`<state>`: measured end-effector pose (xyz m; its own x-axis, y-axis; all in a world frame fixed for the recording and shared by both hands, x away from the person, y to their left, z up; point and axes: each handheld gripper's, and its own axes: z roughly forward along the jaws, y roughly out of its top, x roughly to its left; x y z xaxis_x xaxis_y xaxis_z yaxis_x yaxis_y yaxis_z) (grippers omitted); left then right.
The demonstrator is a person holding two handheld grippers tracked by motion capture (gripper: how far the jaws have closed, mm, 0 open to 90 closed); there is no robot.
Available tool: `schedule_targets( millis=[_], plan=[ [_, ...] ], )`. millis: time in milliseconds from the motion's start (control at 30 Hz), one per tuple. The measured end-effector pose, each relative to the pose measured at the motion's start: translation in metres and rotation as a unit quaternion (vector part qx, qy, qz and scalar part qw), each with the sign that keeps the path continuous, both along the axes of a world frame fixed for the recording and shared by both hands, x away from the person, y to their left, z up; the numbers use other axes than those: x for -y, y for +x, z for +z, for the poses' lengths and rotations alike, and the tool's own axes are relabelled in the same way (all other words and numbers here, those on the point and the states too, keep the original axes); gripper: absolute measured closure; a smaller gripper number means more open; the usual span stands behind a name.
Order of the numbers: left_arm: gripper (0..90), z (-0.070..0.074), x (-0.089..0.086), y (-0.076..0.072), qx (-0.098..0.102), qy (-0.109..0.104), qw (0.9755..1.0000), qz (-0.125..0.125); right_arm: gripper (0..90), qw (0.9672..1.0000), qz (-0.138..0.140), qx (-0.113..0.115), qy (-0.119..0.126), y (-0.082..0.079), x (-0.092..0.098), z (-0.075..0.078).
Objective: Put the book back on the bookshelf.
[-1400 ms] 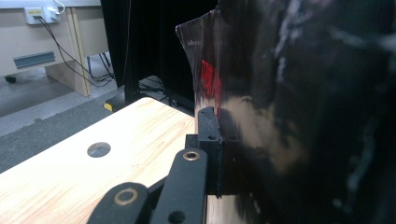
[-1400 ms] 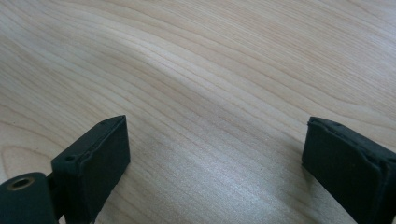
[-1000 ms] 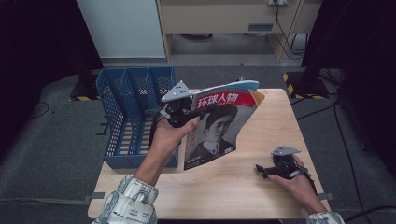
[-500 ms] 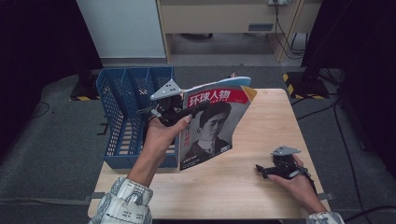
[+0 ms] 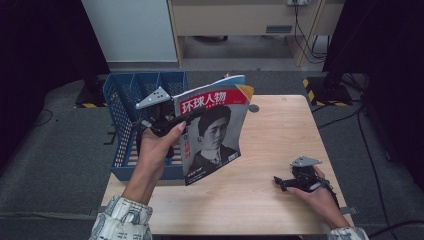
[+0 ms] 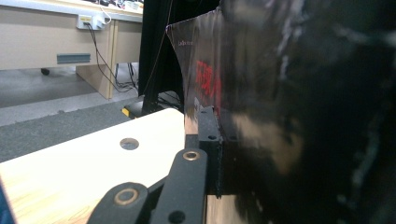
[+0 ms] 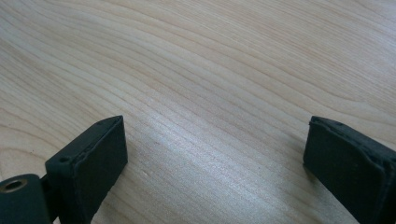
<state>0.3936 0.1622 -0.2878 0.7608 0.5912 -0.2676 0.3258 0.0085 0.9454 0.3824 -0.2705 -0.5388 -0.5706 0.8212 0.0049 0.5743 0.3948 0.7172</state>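
Glossy paper makes up the magazine (image 5: 215, 130), which is held upright in the air above the table's (image 5: 280, 135) nine-o'clock edge, just beside the blue wire rack (image 5: 125, 105) that stands at the table's nine to ten o'clock. The left gripper (image 5: 167, 119) is clamped on the magazine's spine-side edge near the top; in the left gripper view one black jaw presses flat against the dark, shiny cover (image 6: 280, 116). The magazine looks light and thin, and its top corner at one o'clock curls over, so it will likely flop and slide if pinched at a loose edge; the bound edge is the stiffer, safer place to grip. The right gripper (image 5: 292, 181) rests on the bare wood at about four o'clock, jaws spread wide apart with nothing between them.
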Motion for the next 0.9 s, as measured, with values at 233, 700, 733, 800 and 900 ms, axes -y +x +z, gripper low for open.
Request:
schedule_targets(
  millis=[233,700,733,800,900],
  plan=[
    [86.8,-0.003,-0.016,-0.007,-0.004,-0.008,0.9999,0.011,6.7,1.0,0.0,0.0,0.0,0.0,0.0,0.0],
    [86.8,0.0,-0.036,-0.018,0.003,0.001,0.9994,0.034,6.7,1.0,-0.001,0.0,0.0,0.0,0.0,0.0],
    [86.7,0.001,-0.038,-0.019,0.003,0.003,0.9994,0.036,6.7,1.0,-0.002,0.0,0.001,0.0,0.0,0.0],
    [86.7,0.001,-0.041,-0.02,0.002,0.003,0.9993,0.038,6.7,1.0,-0.001,0.0,0.0,0.0,0.0,0.0],
    [86.8,0.003,-0.047,-0.024,0.003,0.002,0.9991,0.042,6.6,1.0,-0.002,0.0,0.0,0.0,0.0,0.0]
  ],
)
